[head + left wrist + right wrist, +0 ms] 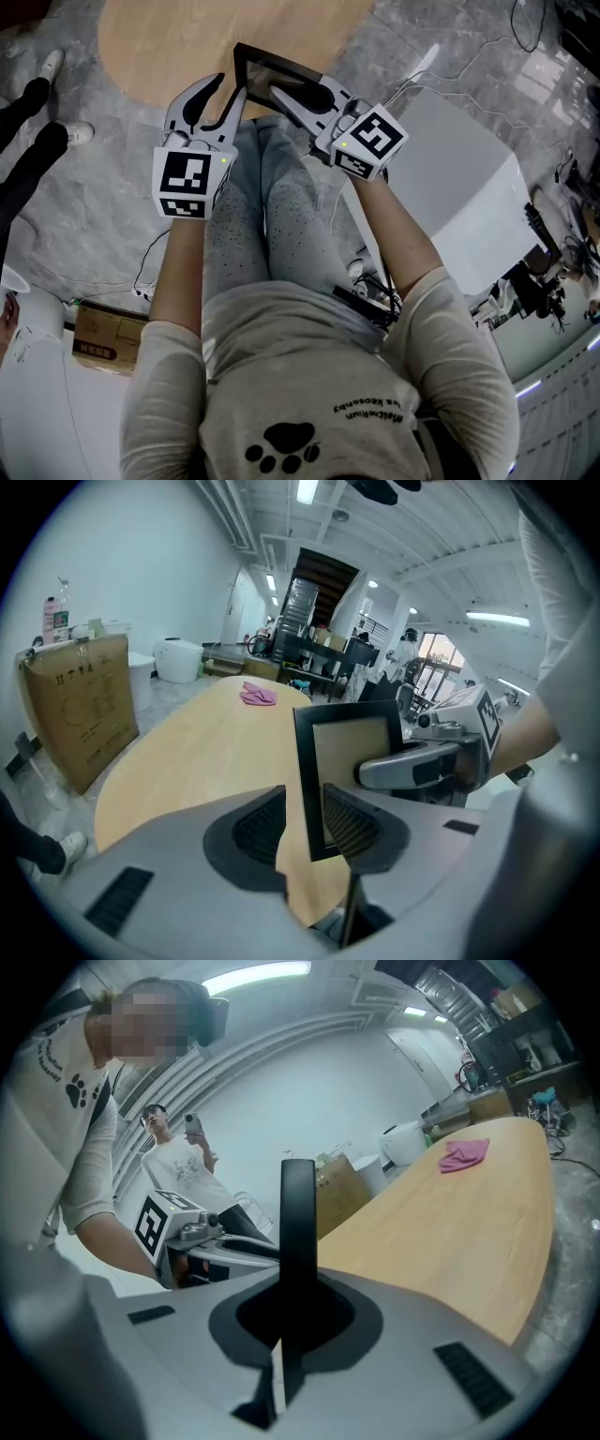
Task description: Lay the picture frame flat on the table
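A black picture frame (272, 67) with a beige inside (354, 747) stands upright at the near edge of the wooden table (178, 37). My right gripper (298, 96) is shut on its right side. In the right gripper view the frame (298, 1213) shows edge-on, pinched in the jaws of the right gripper (298, 1290). My left gripper (232, 87) is open. The frame's left edge sits between the spread pads of the left gripper (302, 806). I cannot tell whether the frame's bottom touches the table.
A pink cloth (258, 695) lies at the table's far end. A cardboard box (80, 705) stands left of the table, and a white cabinet (459, 187) on the right. A person (178, 1166) stands behind; someone's feet (42, 103) show at the left.
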Demonstrator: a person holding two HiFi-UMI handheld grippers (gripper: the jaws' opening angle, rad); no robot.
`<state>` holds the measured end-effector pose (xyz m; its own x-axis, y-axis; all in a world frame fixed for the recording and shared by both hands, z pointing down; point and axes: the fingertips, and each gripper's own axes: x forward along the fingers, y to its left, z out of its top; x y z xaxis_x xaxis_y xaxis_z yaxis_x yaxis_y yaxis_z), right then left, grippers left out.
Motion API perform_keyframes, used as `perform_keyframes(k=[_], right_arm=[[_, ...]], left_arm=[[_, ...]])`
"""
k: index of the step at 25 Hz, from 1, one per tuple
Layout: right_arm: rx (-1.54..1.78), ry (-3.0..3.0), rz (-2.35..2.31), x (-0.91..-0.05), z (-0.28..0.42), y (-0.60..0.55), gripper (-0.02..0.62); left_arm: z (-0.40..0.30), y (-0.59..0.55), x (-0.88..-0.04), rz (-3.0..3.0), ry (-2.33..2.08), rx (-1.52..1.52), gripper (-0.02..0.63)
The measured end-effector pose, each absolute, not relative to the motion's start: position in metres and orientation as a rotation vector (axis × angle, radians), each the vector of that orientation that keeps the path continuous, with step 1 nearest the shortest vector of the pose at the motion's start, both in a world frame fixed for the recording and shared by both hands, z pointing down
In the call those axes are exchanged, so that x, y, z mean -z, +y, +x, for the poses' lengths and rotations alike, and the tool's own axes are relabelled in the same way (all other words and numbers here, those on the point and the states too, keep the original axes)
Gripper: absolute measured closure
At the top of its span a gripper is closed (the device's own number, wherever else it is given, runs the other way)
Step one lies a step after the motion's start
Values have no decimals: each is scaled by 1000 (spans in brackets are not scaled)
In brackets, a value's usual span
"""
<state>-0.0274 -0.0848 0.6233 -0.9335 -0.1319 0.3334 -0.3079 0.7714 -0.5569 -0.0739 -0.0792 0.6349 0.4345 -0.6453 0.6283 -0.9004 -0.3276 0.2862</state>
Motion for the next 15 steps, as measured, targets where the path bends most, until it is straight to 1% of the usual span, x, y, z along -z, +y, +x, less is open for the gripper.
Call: perform_keyframes(k=[11,15], right_arm=[[-908,-2678,245,-633,-32,-71,578],[-898,-2687,223,-632,-34,-68,578]], left_arm=[[-69,-69,-656,2047,-1169,-544,479],[-67,-65,-655,2046,-1148,-533,512]])
